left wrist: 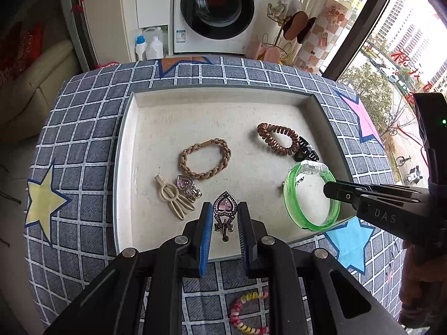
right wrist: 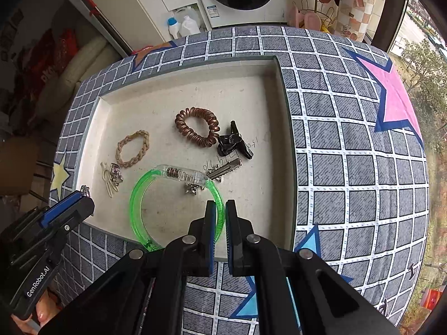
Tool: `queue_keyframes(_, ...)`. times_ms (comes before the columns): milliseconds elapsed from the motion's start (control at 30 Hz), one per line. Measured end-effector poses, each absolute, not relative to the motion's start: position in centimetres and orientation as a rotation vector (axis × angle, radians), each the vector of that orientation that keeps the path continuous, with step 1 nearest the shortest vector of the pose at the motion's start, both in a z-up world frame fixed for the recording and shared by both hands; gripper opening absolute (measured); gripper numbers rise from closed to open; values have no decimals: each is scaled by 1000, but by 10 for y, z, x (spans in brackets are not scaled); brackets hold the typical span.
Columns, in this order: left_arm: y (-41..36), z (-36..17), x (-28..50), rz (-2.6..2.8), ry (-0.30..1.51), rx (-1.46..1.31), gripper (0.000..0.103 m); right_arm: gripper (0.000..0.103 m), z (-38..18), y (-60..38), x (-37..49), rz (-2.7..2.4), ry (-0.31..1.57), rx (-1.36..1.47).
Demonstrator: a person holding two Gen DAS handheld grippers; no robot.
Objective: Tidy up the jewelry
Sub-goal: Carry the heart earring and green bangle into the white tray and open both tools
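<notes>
- Behind the worktop, a white washing machine (left wrist: 216,11) is standing against the wall, with 2 detergent bottles (left wrist: 149,46) beside it.
- Covering the worktop is a grey checked cloth (left wrist: 83,128) with coloured stars, and a shallow white tray (left wrist: 134,145) is lying on it.
- Left gripper (left wrist: 225,212) is holding a pink heart hair clip (left wrist: 225,209) between its jaws, which are closing on its sides above the tray's near edge.
- Right gripper (right wrist: 220,212) is pinching the rim of a green translucent bangle (right wrist: 139,195); its jaws are clamped tight on it, and the bangle is hanging over the tray's near part.
- Lying in the tray are a beige braided hair tie (left wrist: 205,157), a brown spiral hair tie (left wrist: 276,136), a black claw clip (left wrist: 306,150) touching that spiral tie, a cream hair clip (left wrist: 173,198) and a second heart clip (left wrist: 188,185) just beside it.
- Under the bangle, a silver clip (right wrist: 223,169) is showing in the right wrist view.
- On the cloth outside the tray, a multicoloured spiral hair tie (left wrist: 248,312) is lying near the left gripper's body.
</notes>
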State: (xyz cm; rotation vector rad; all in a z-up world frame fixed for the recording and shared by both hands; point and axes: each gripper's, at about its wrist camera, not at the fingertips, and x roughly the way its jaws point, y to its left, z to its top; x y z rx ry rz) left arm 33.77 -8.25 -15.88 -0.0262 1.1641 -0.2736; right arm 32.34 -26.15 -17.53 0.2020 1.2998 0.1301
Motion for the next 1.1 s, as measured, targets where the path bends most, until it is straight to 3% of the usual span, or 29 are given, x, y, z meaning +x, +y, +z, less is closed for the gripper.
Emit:
queue_keyframes(500, -98, -201, 376, -172, 1227, 40, 31, 7, -195, -272, 363, 83, 1318, 140)
queue_keyframes(1033, -107, -205, 378, -124, 1206, 132, 31, 8, -196, -268, 366, 103, 1316, 123)
queue_keyframes(1067, -107, -204, 378, -123, 1206, 133, 31, 11, -196, -267, 365, 106, 1320, 127)
queue_keyframes(1100, -107, -204, 377, -123, 1205, 137, 31, 21, -196, -267, 365, 106, 1325, 129)
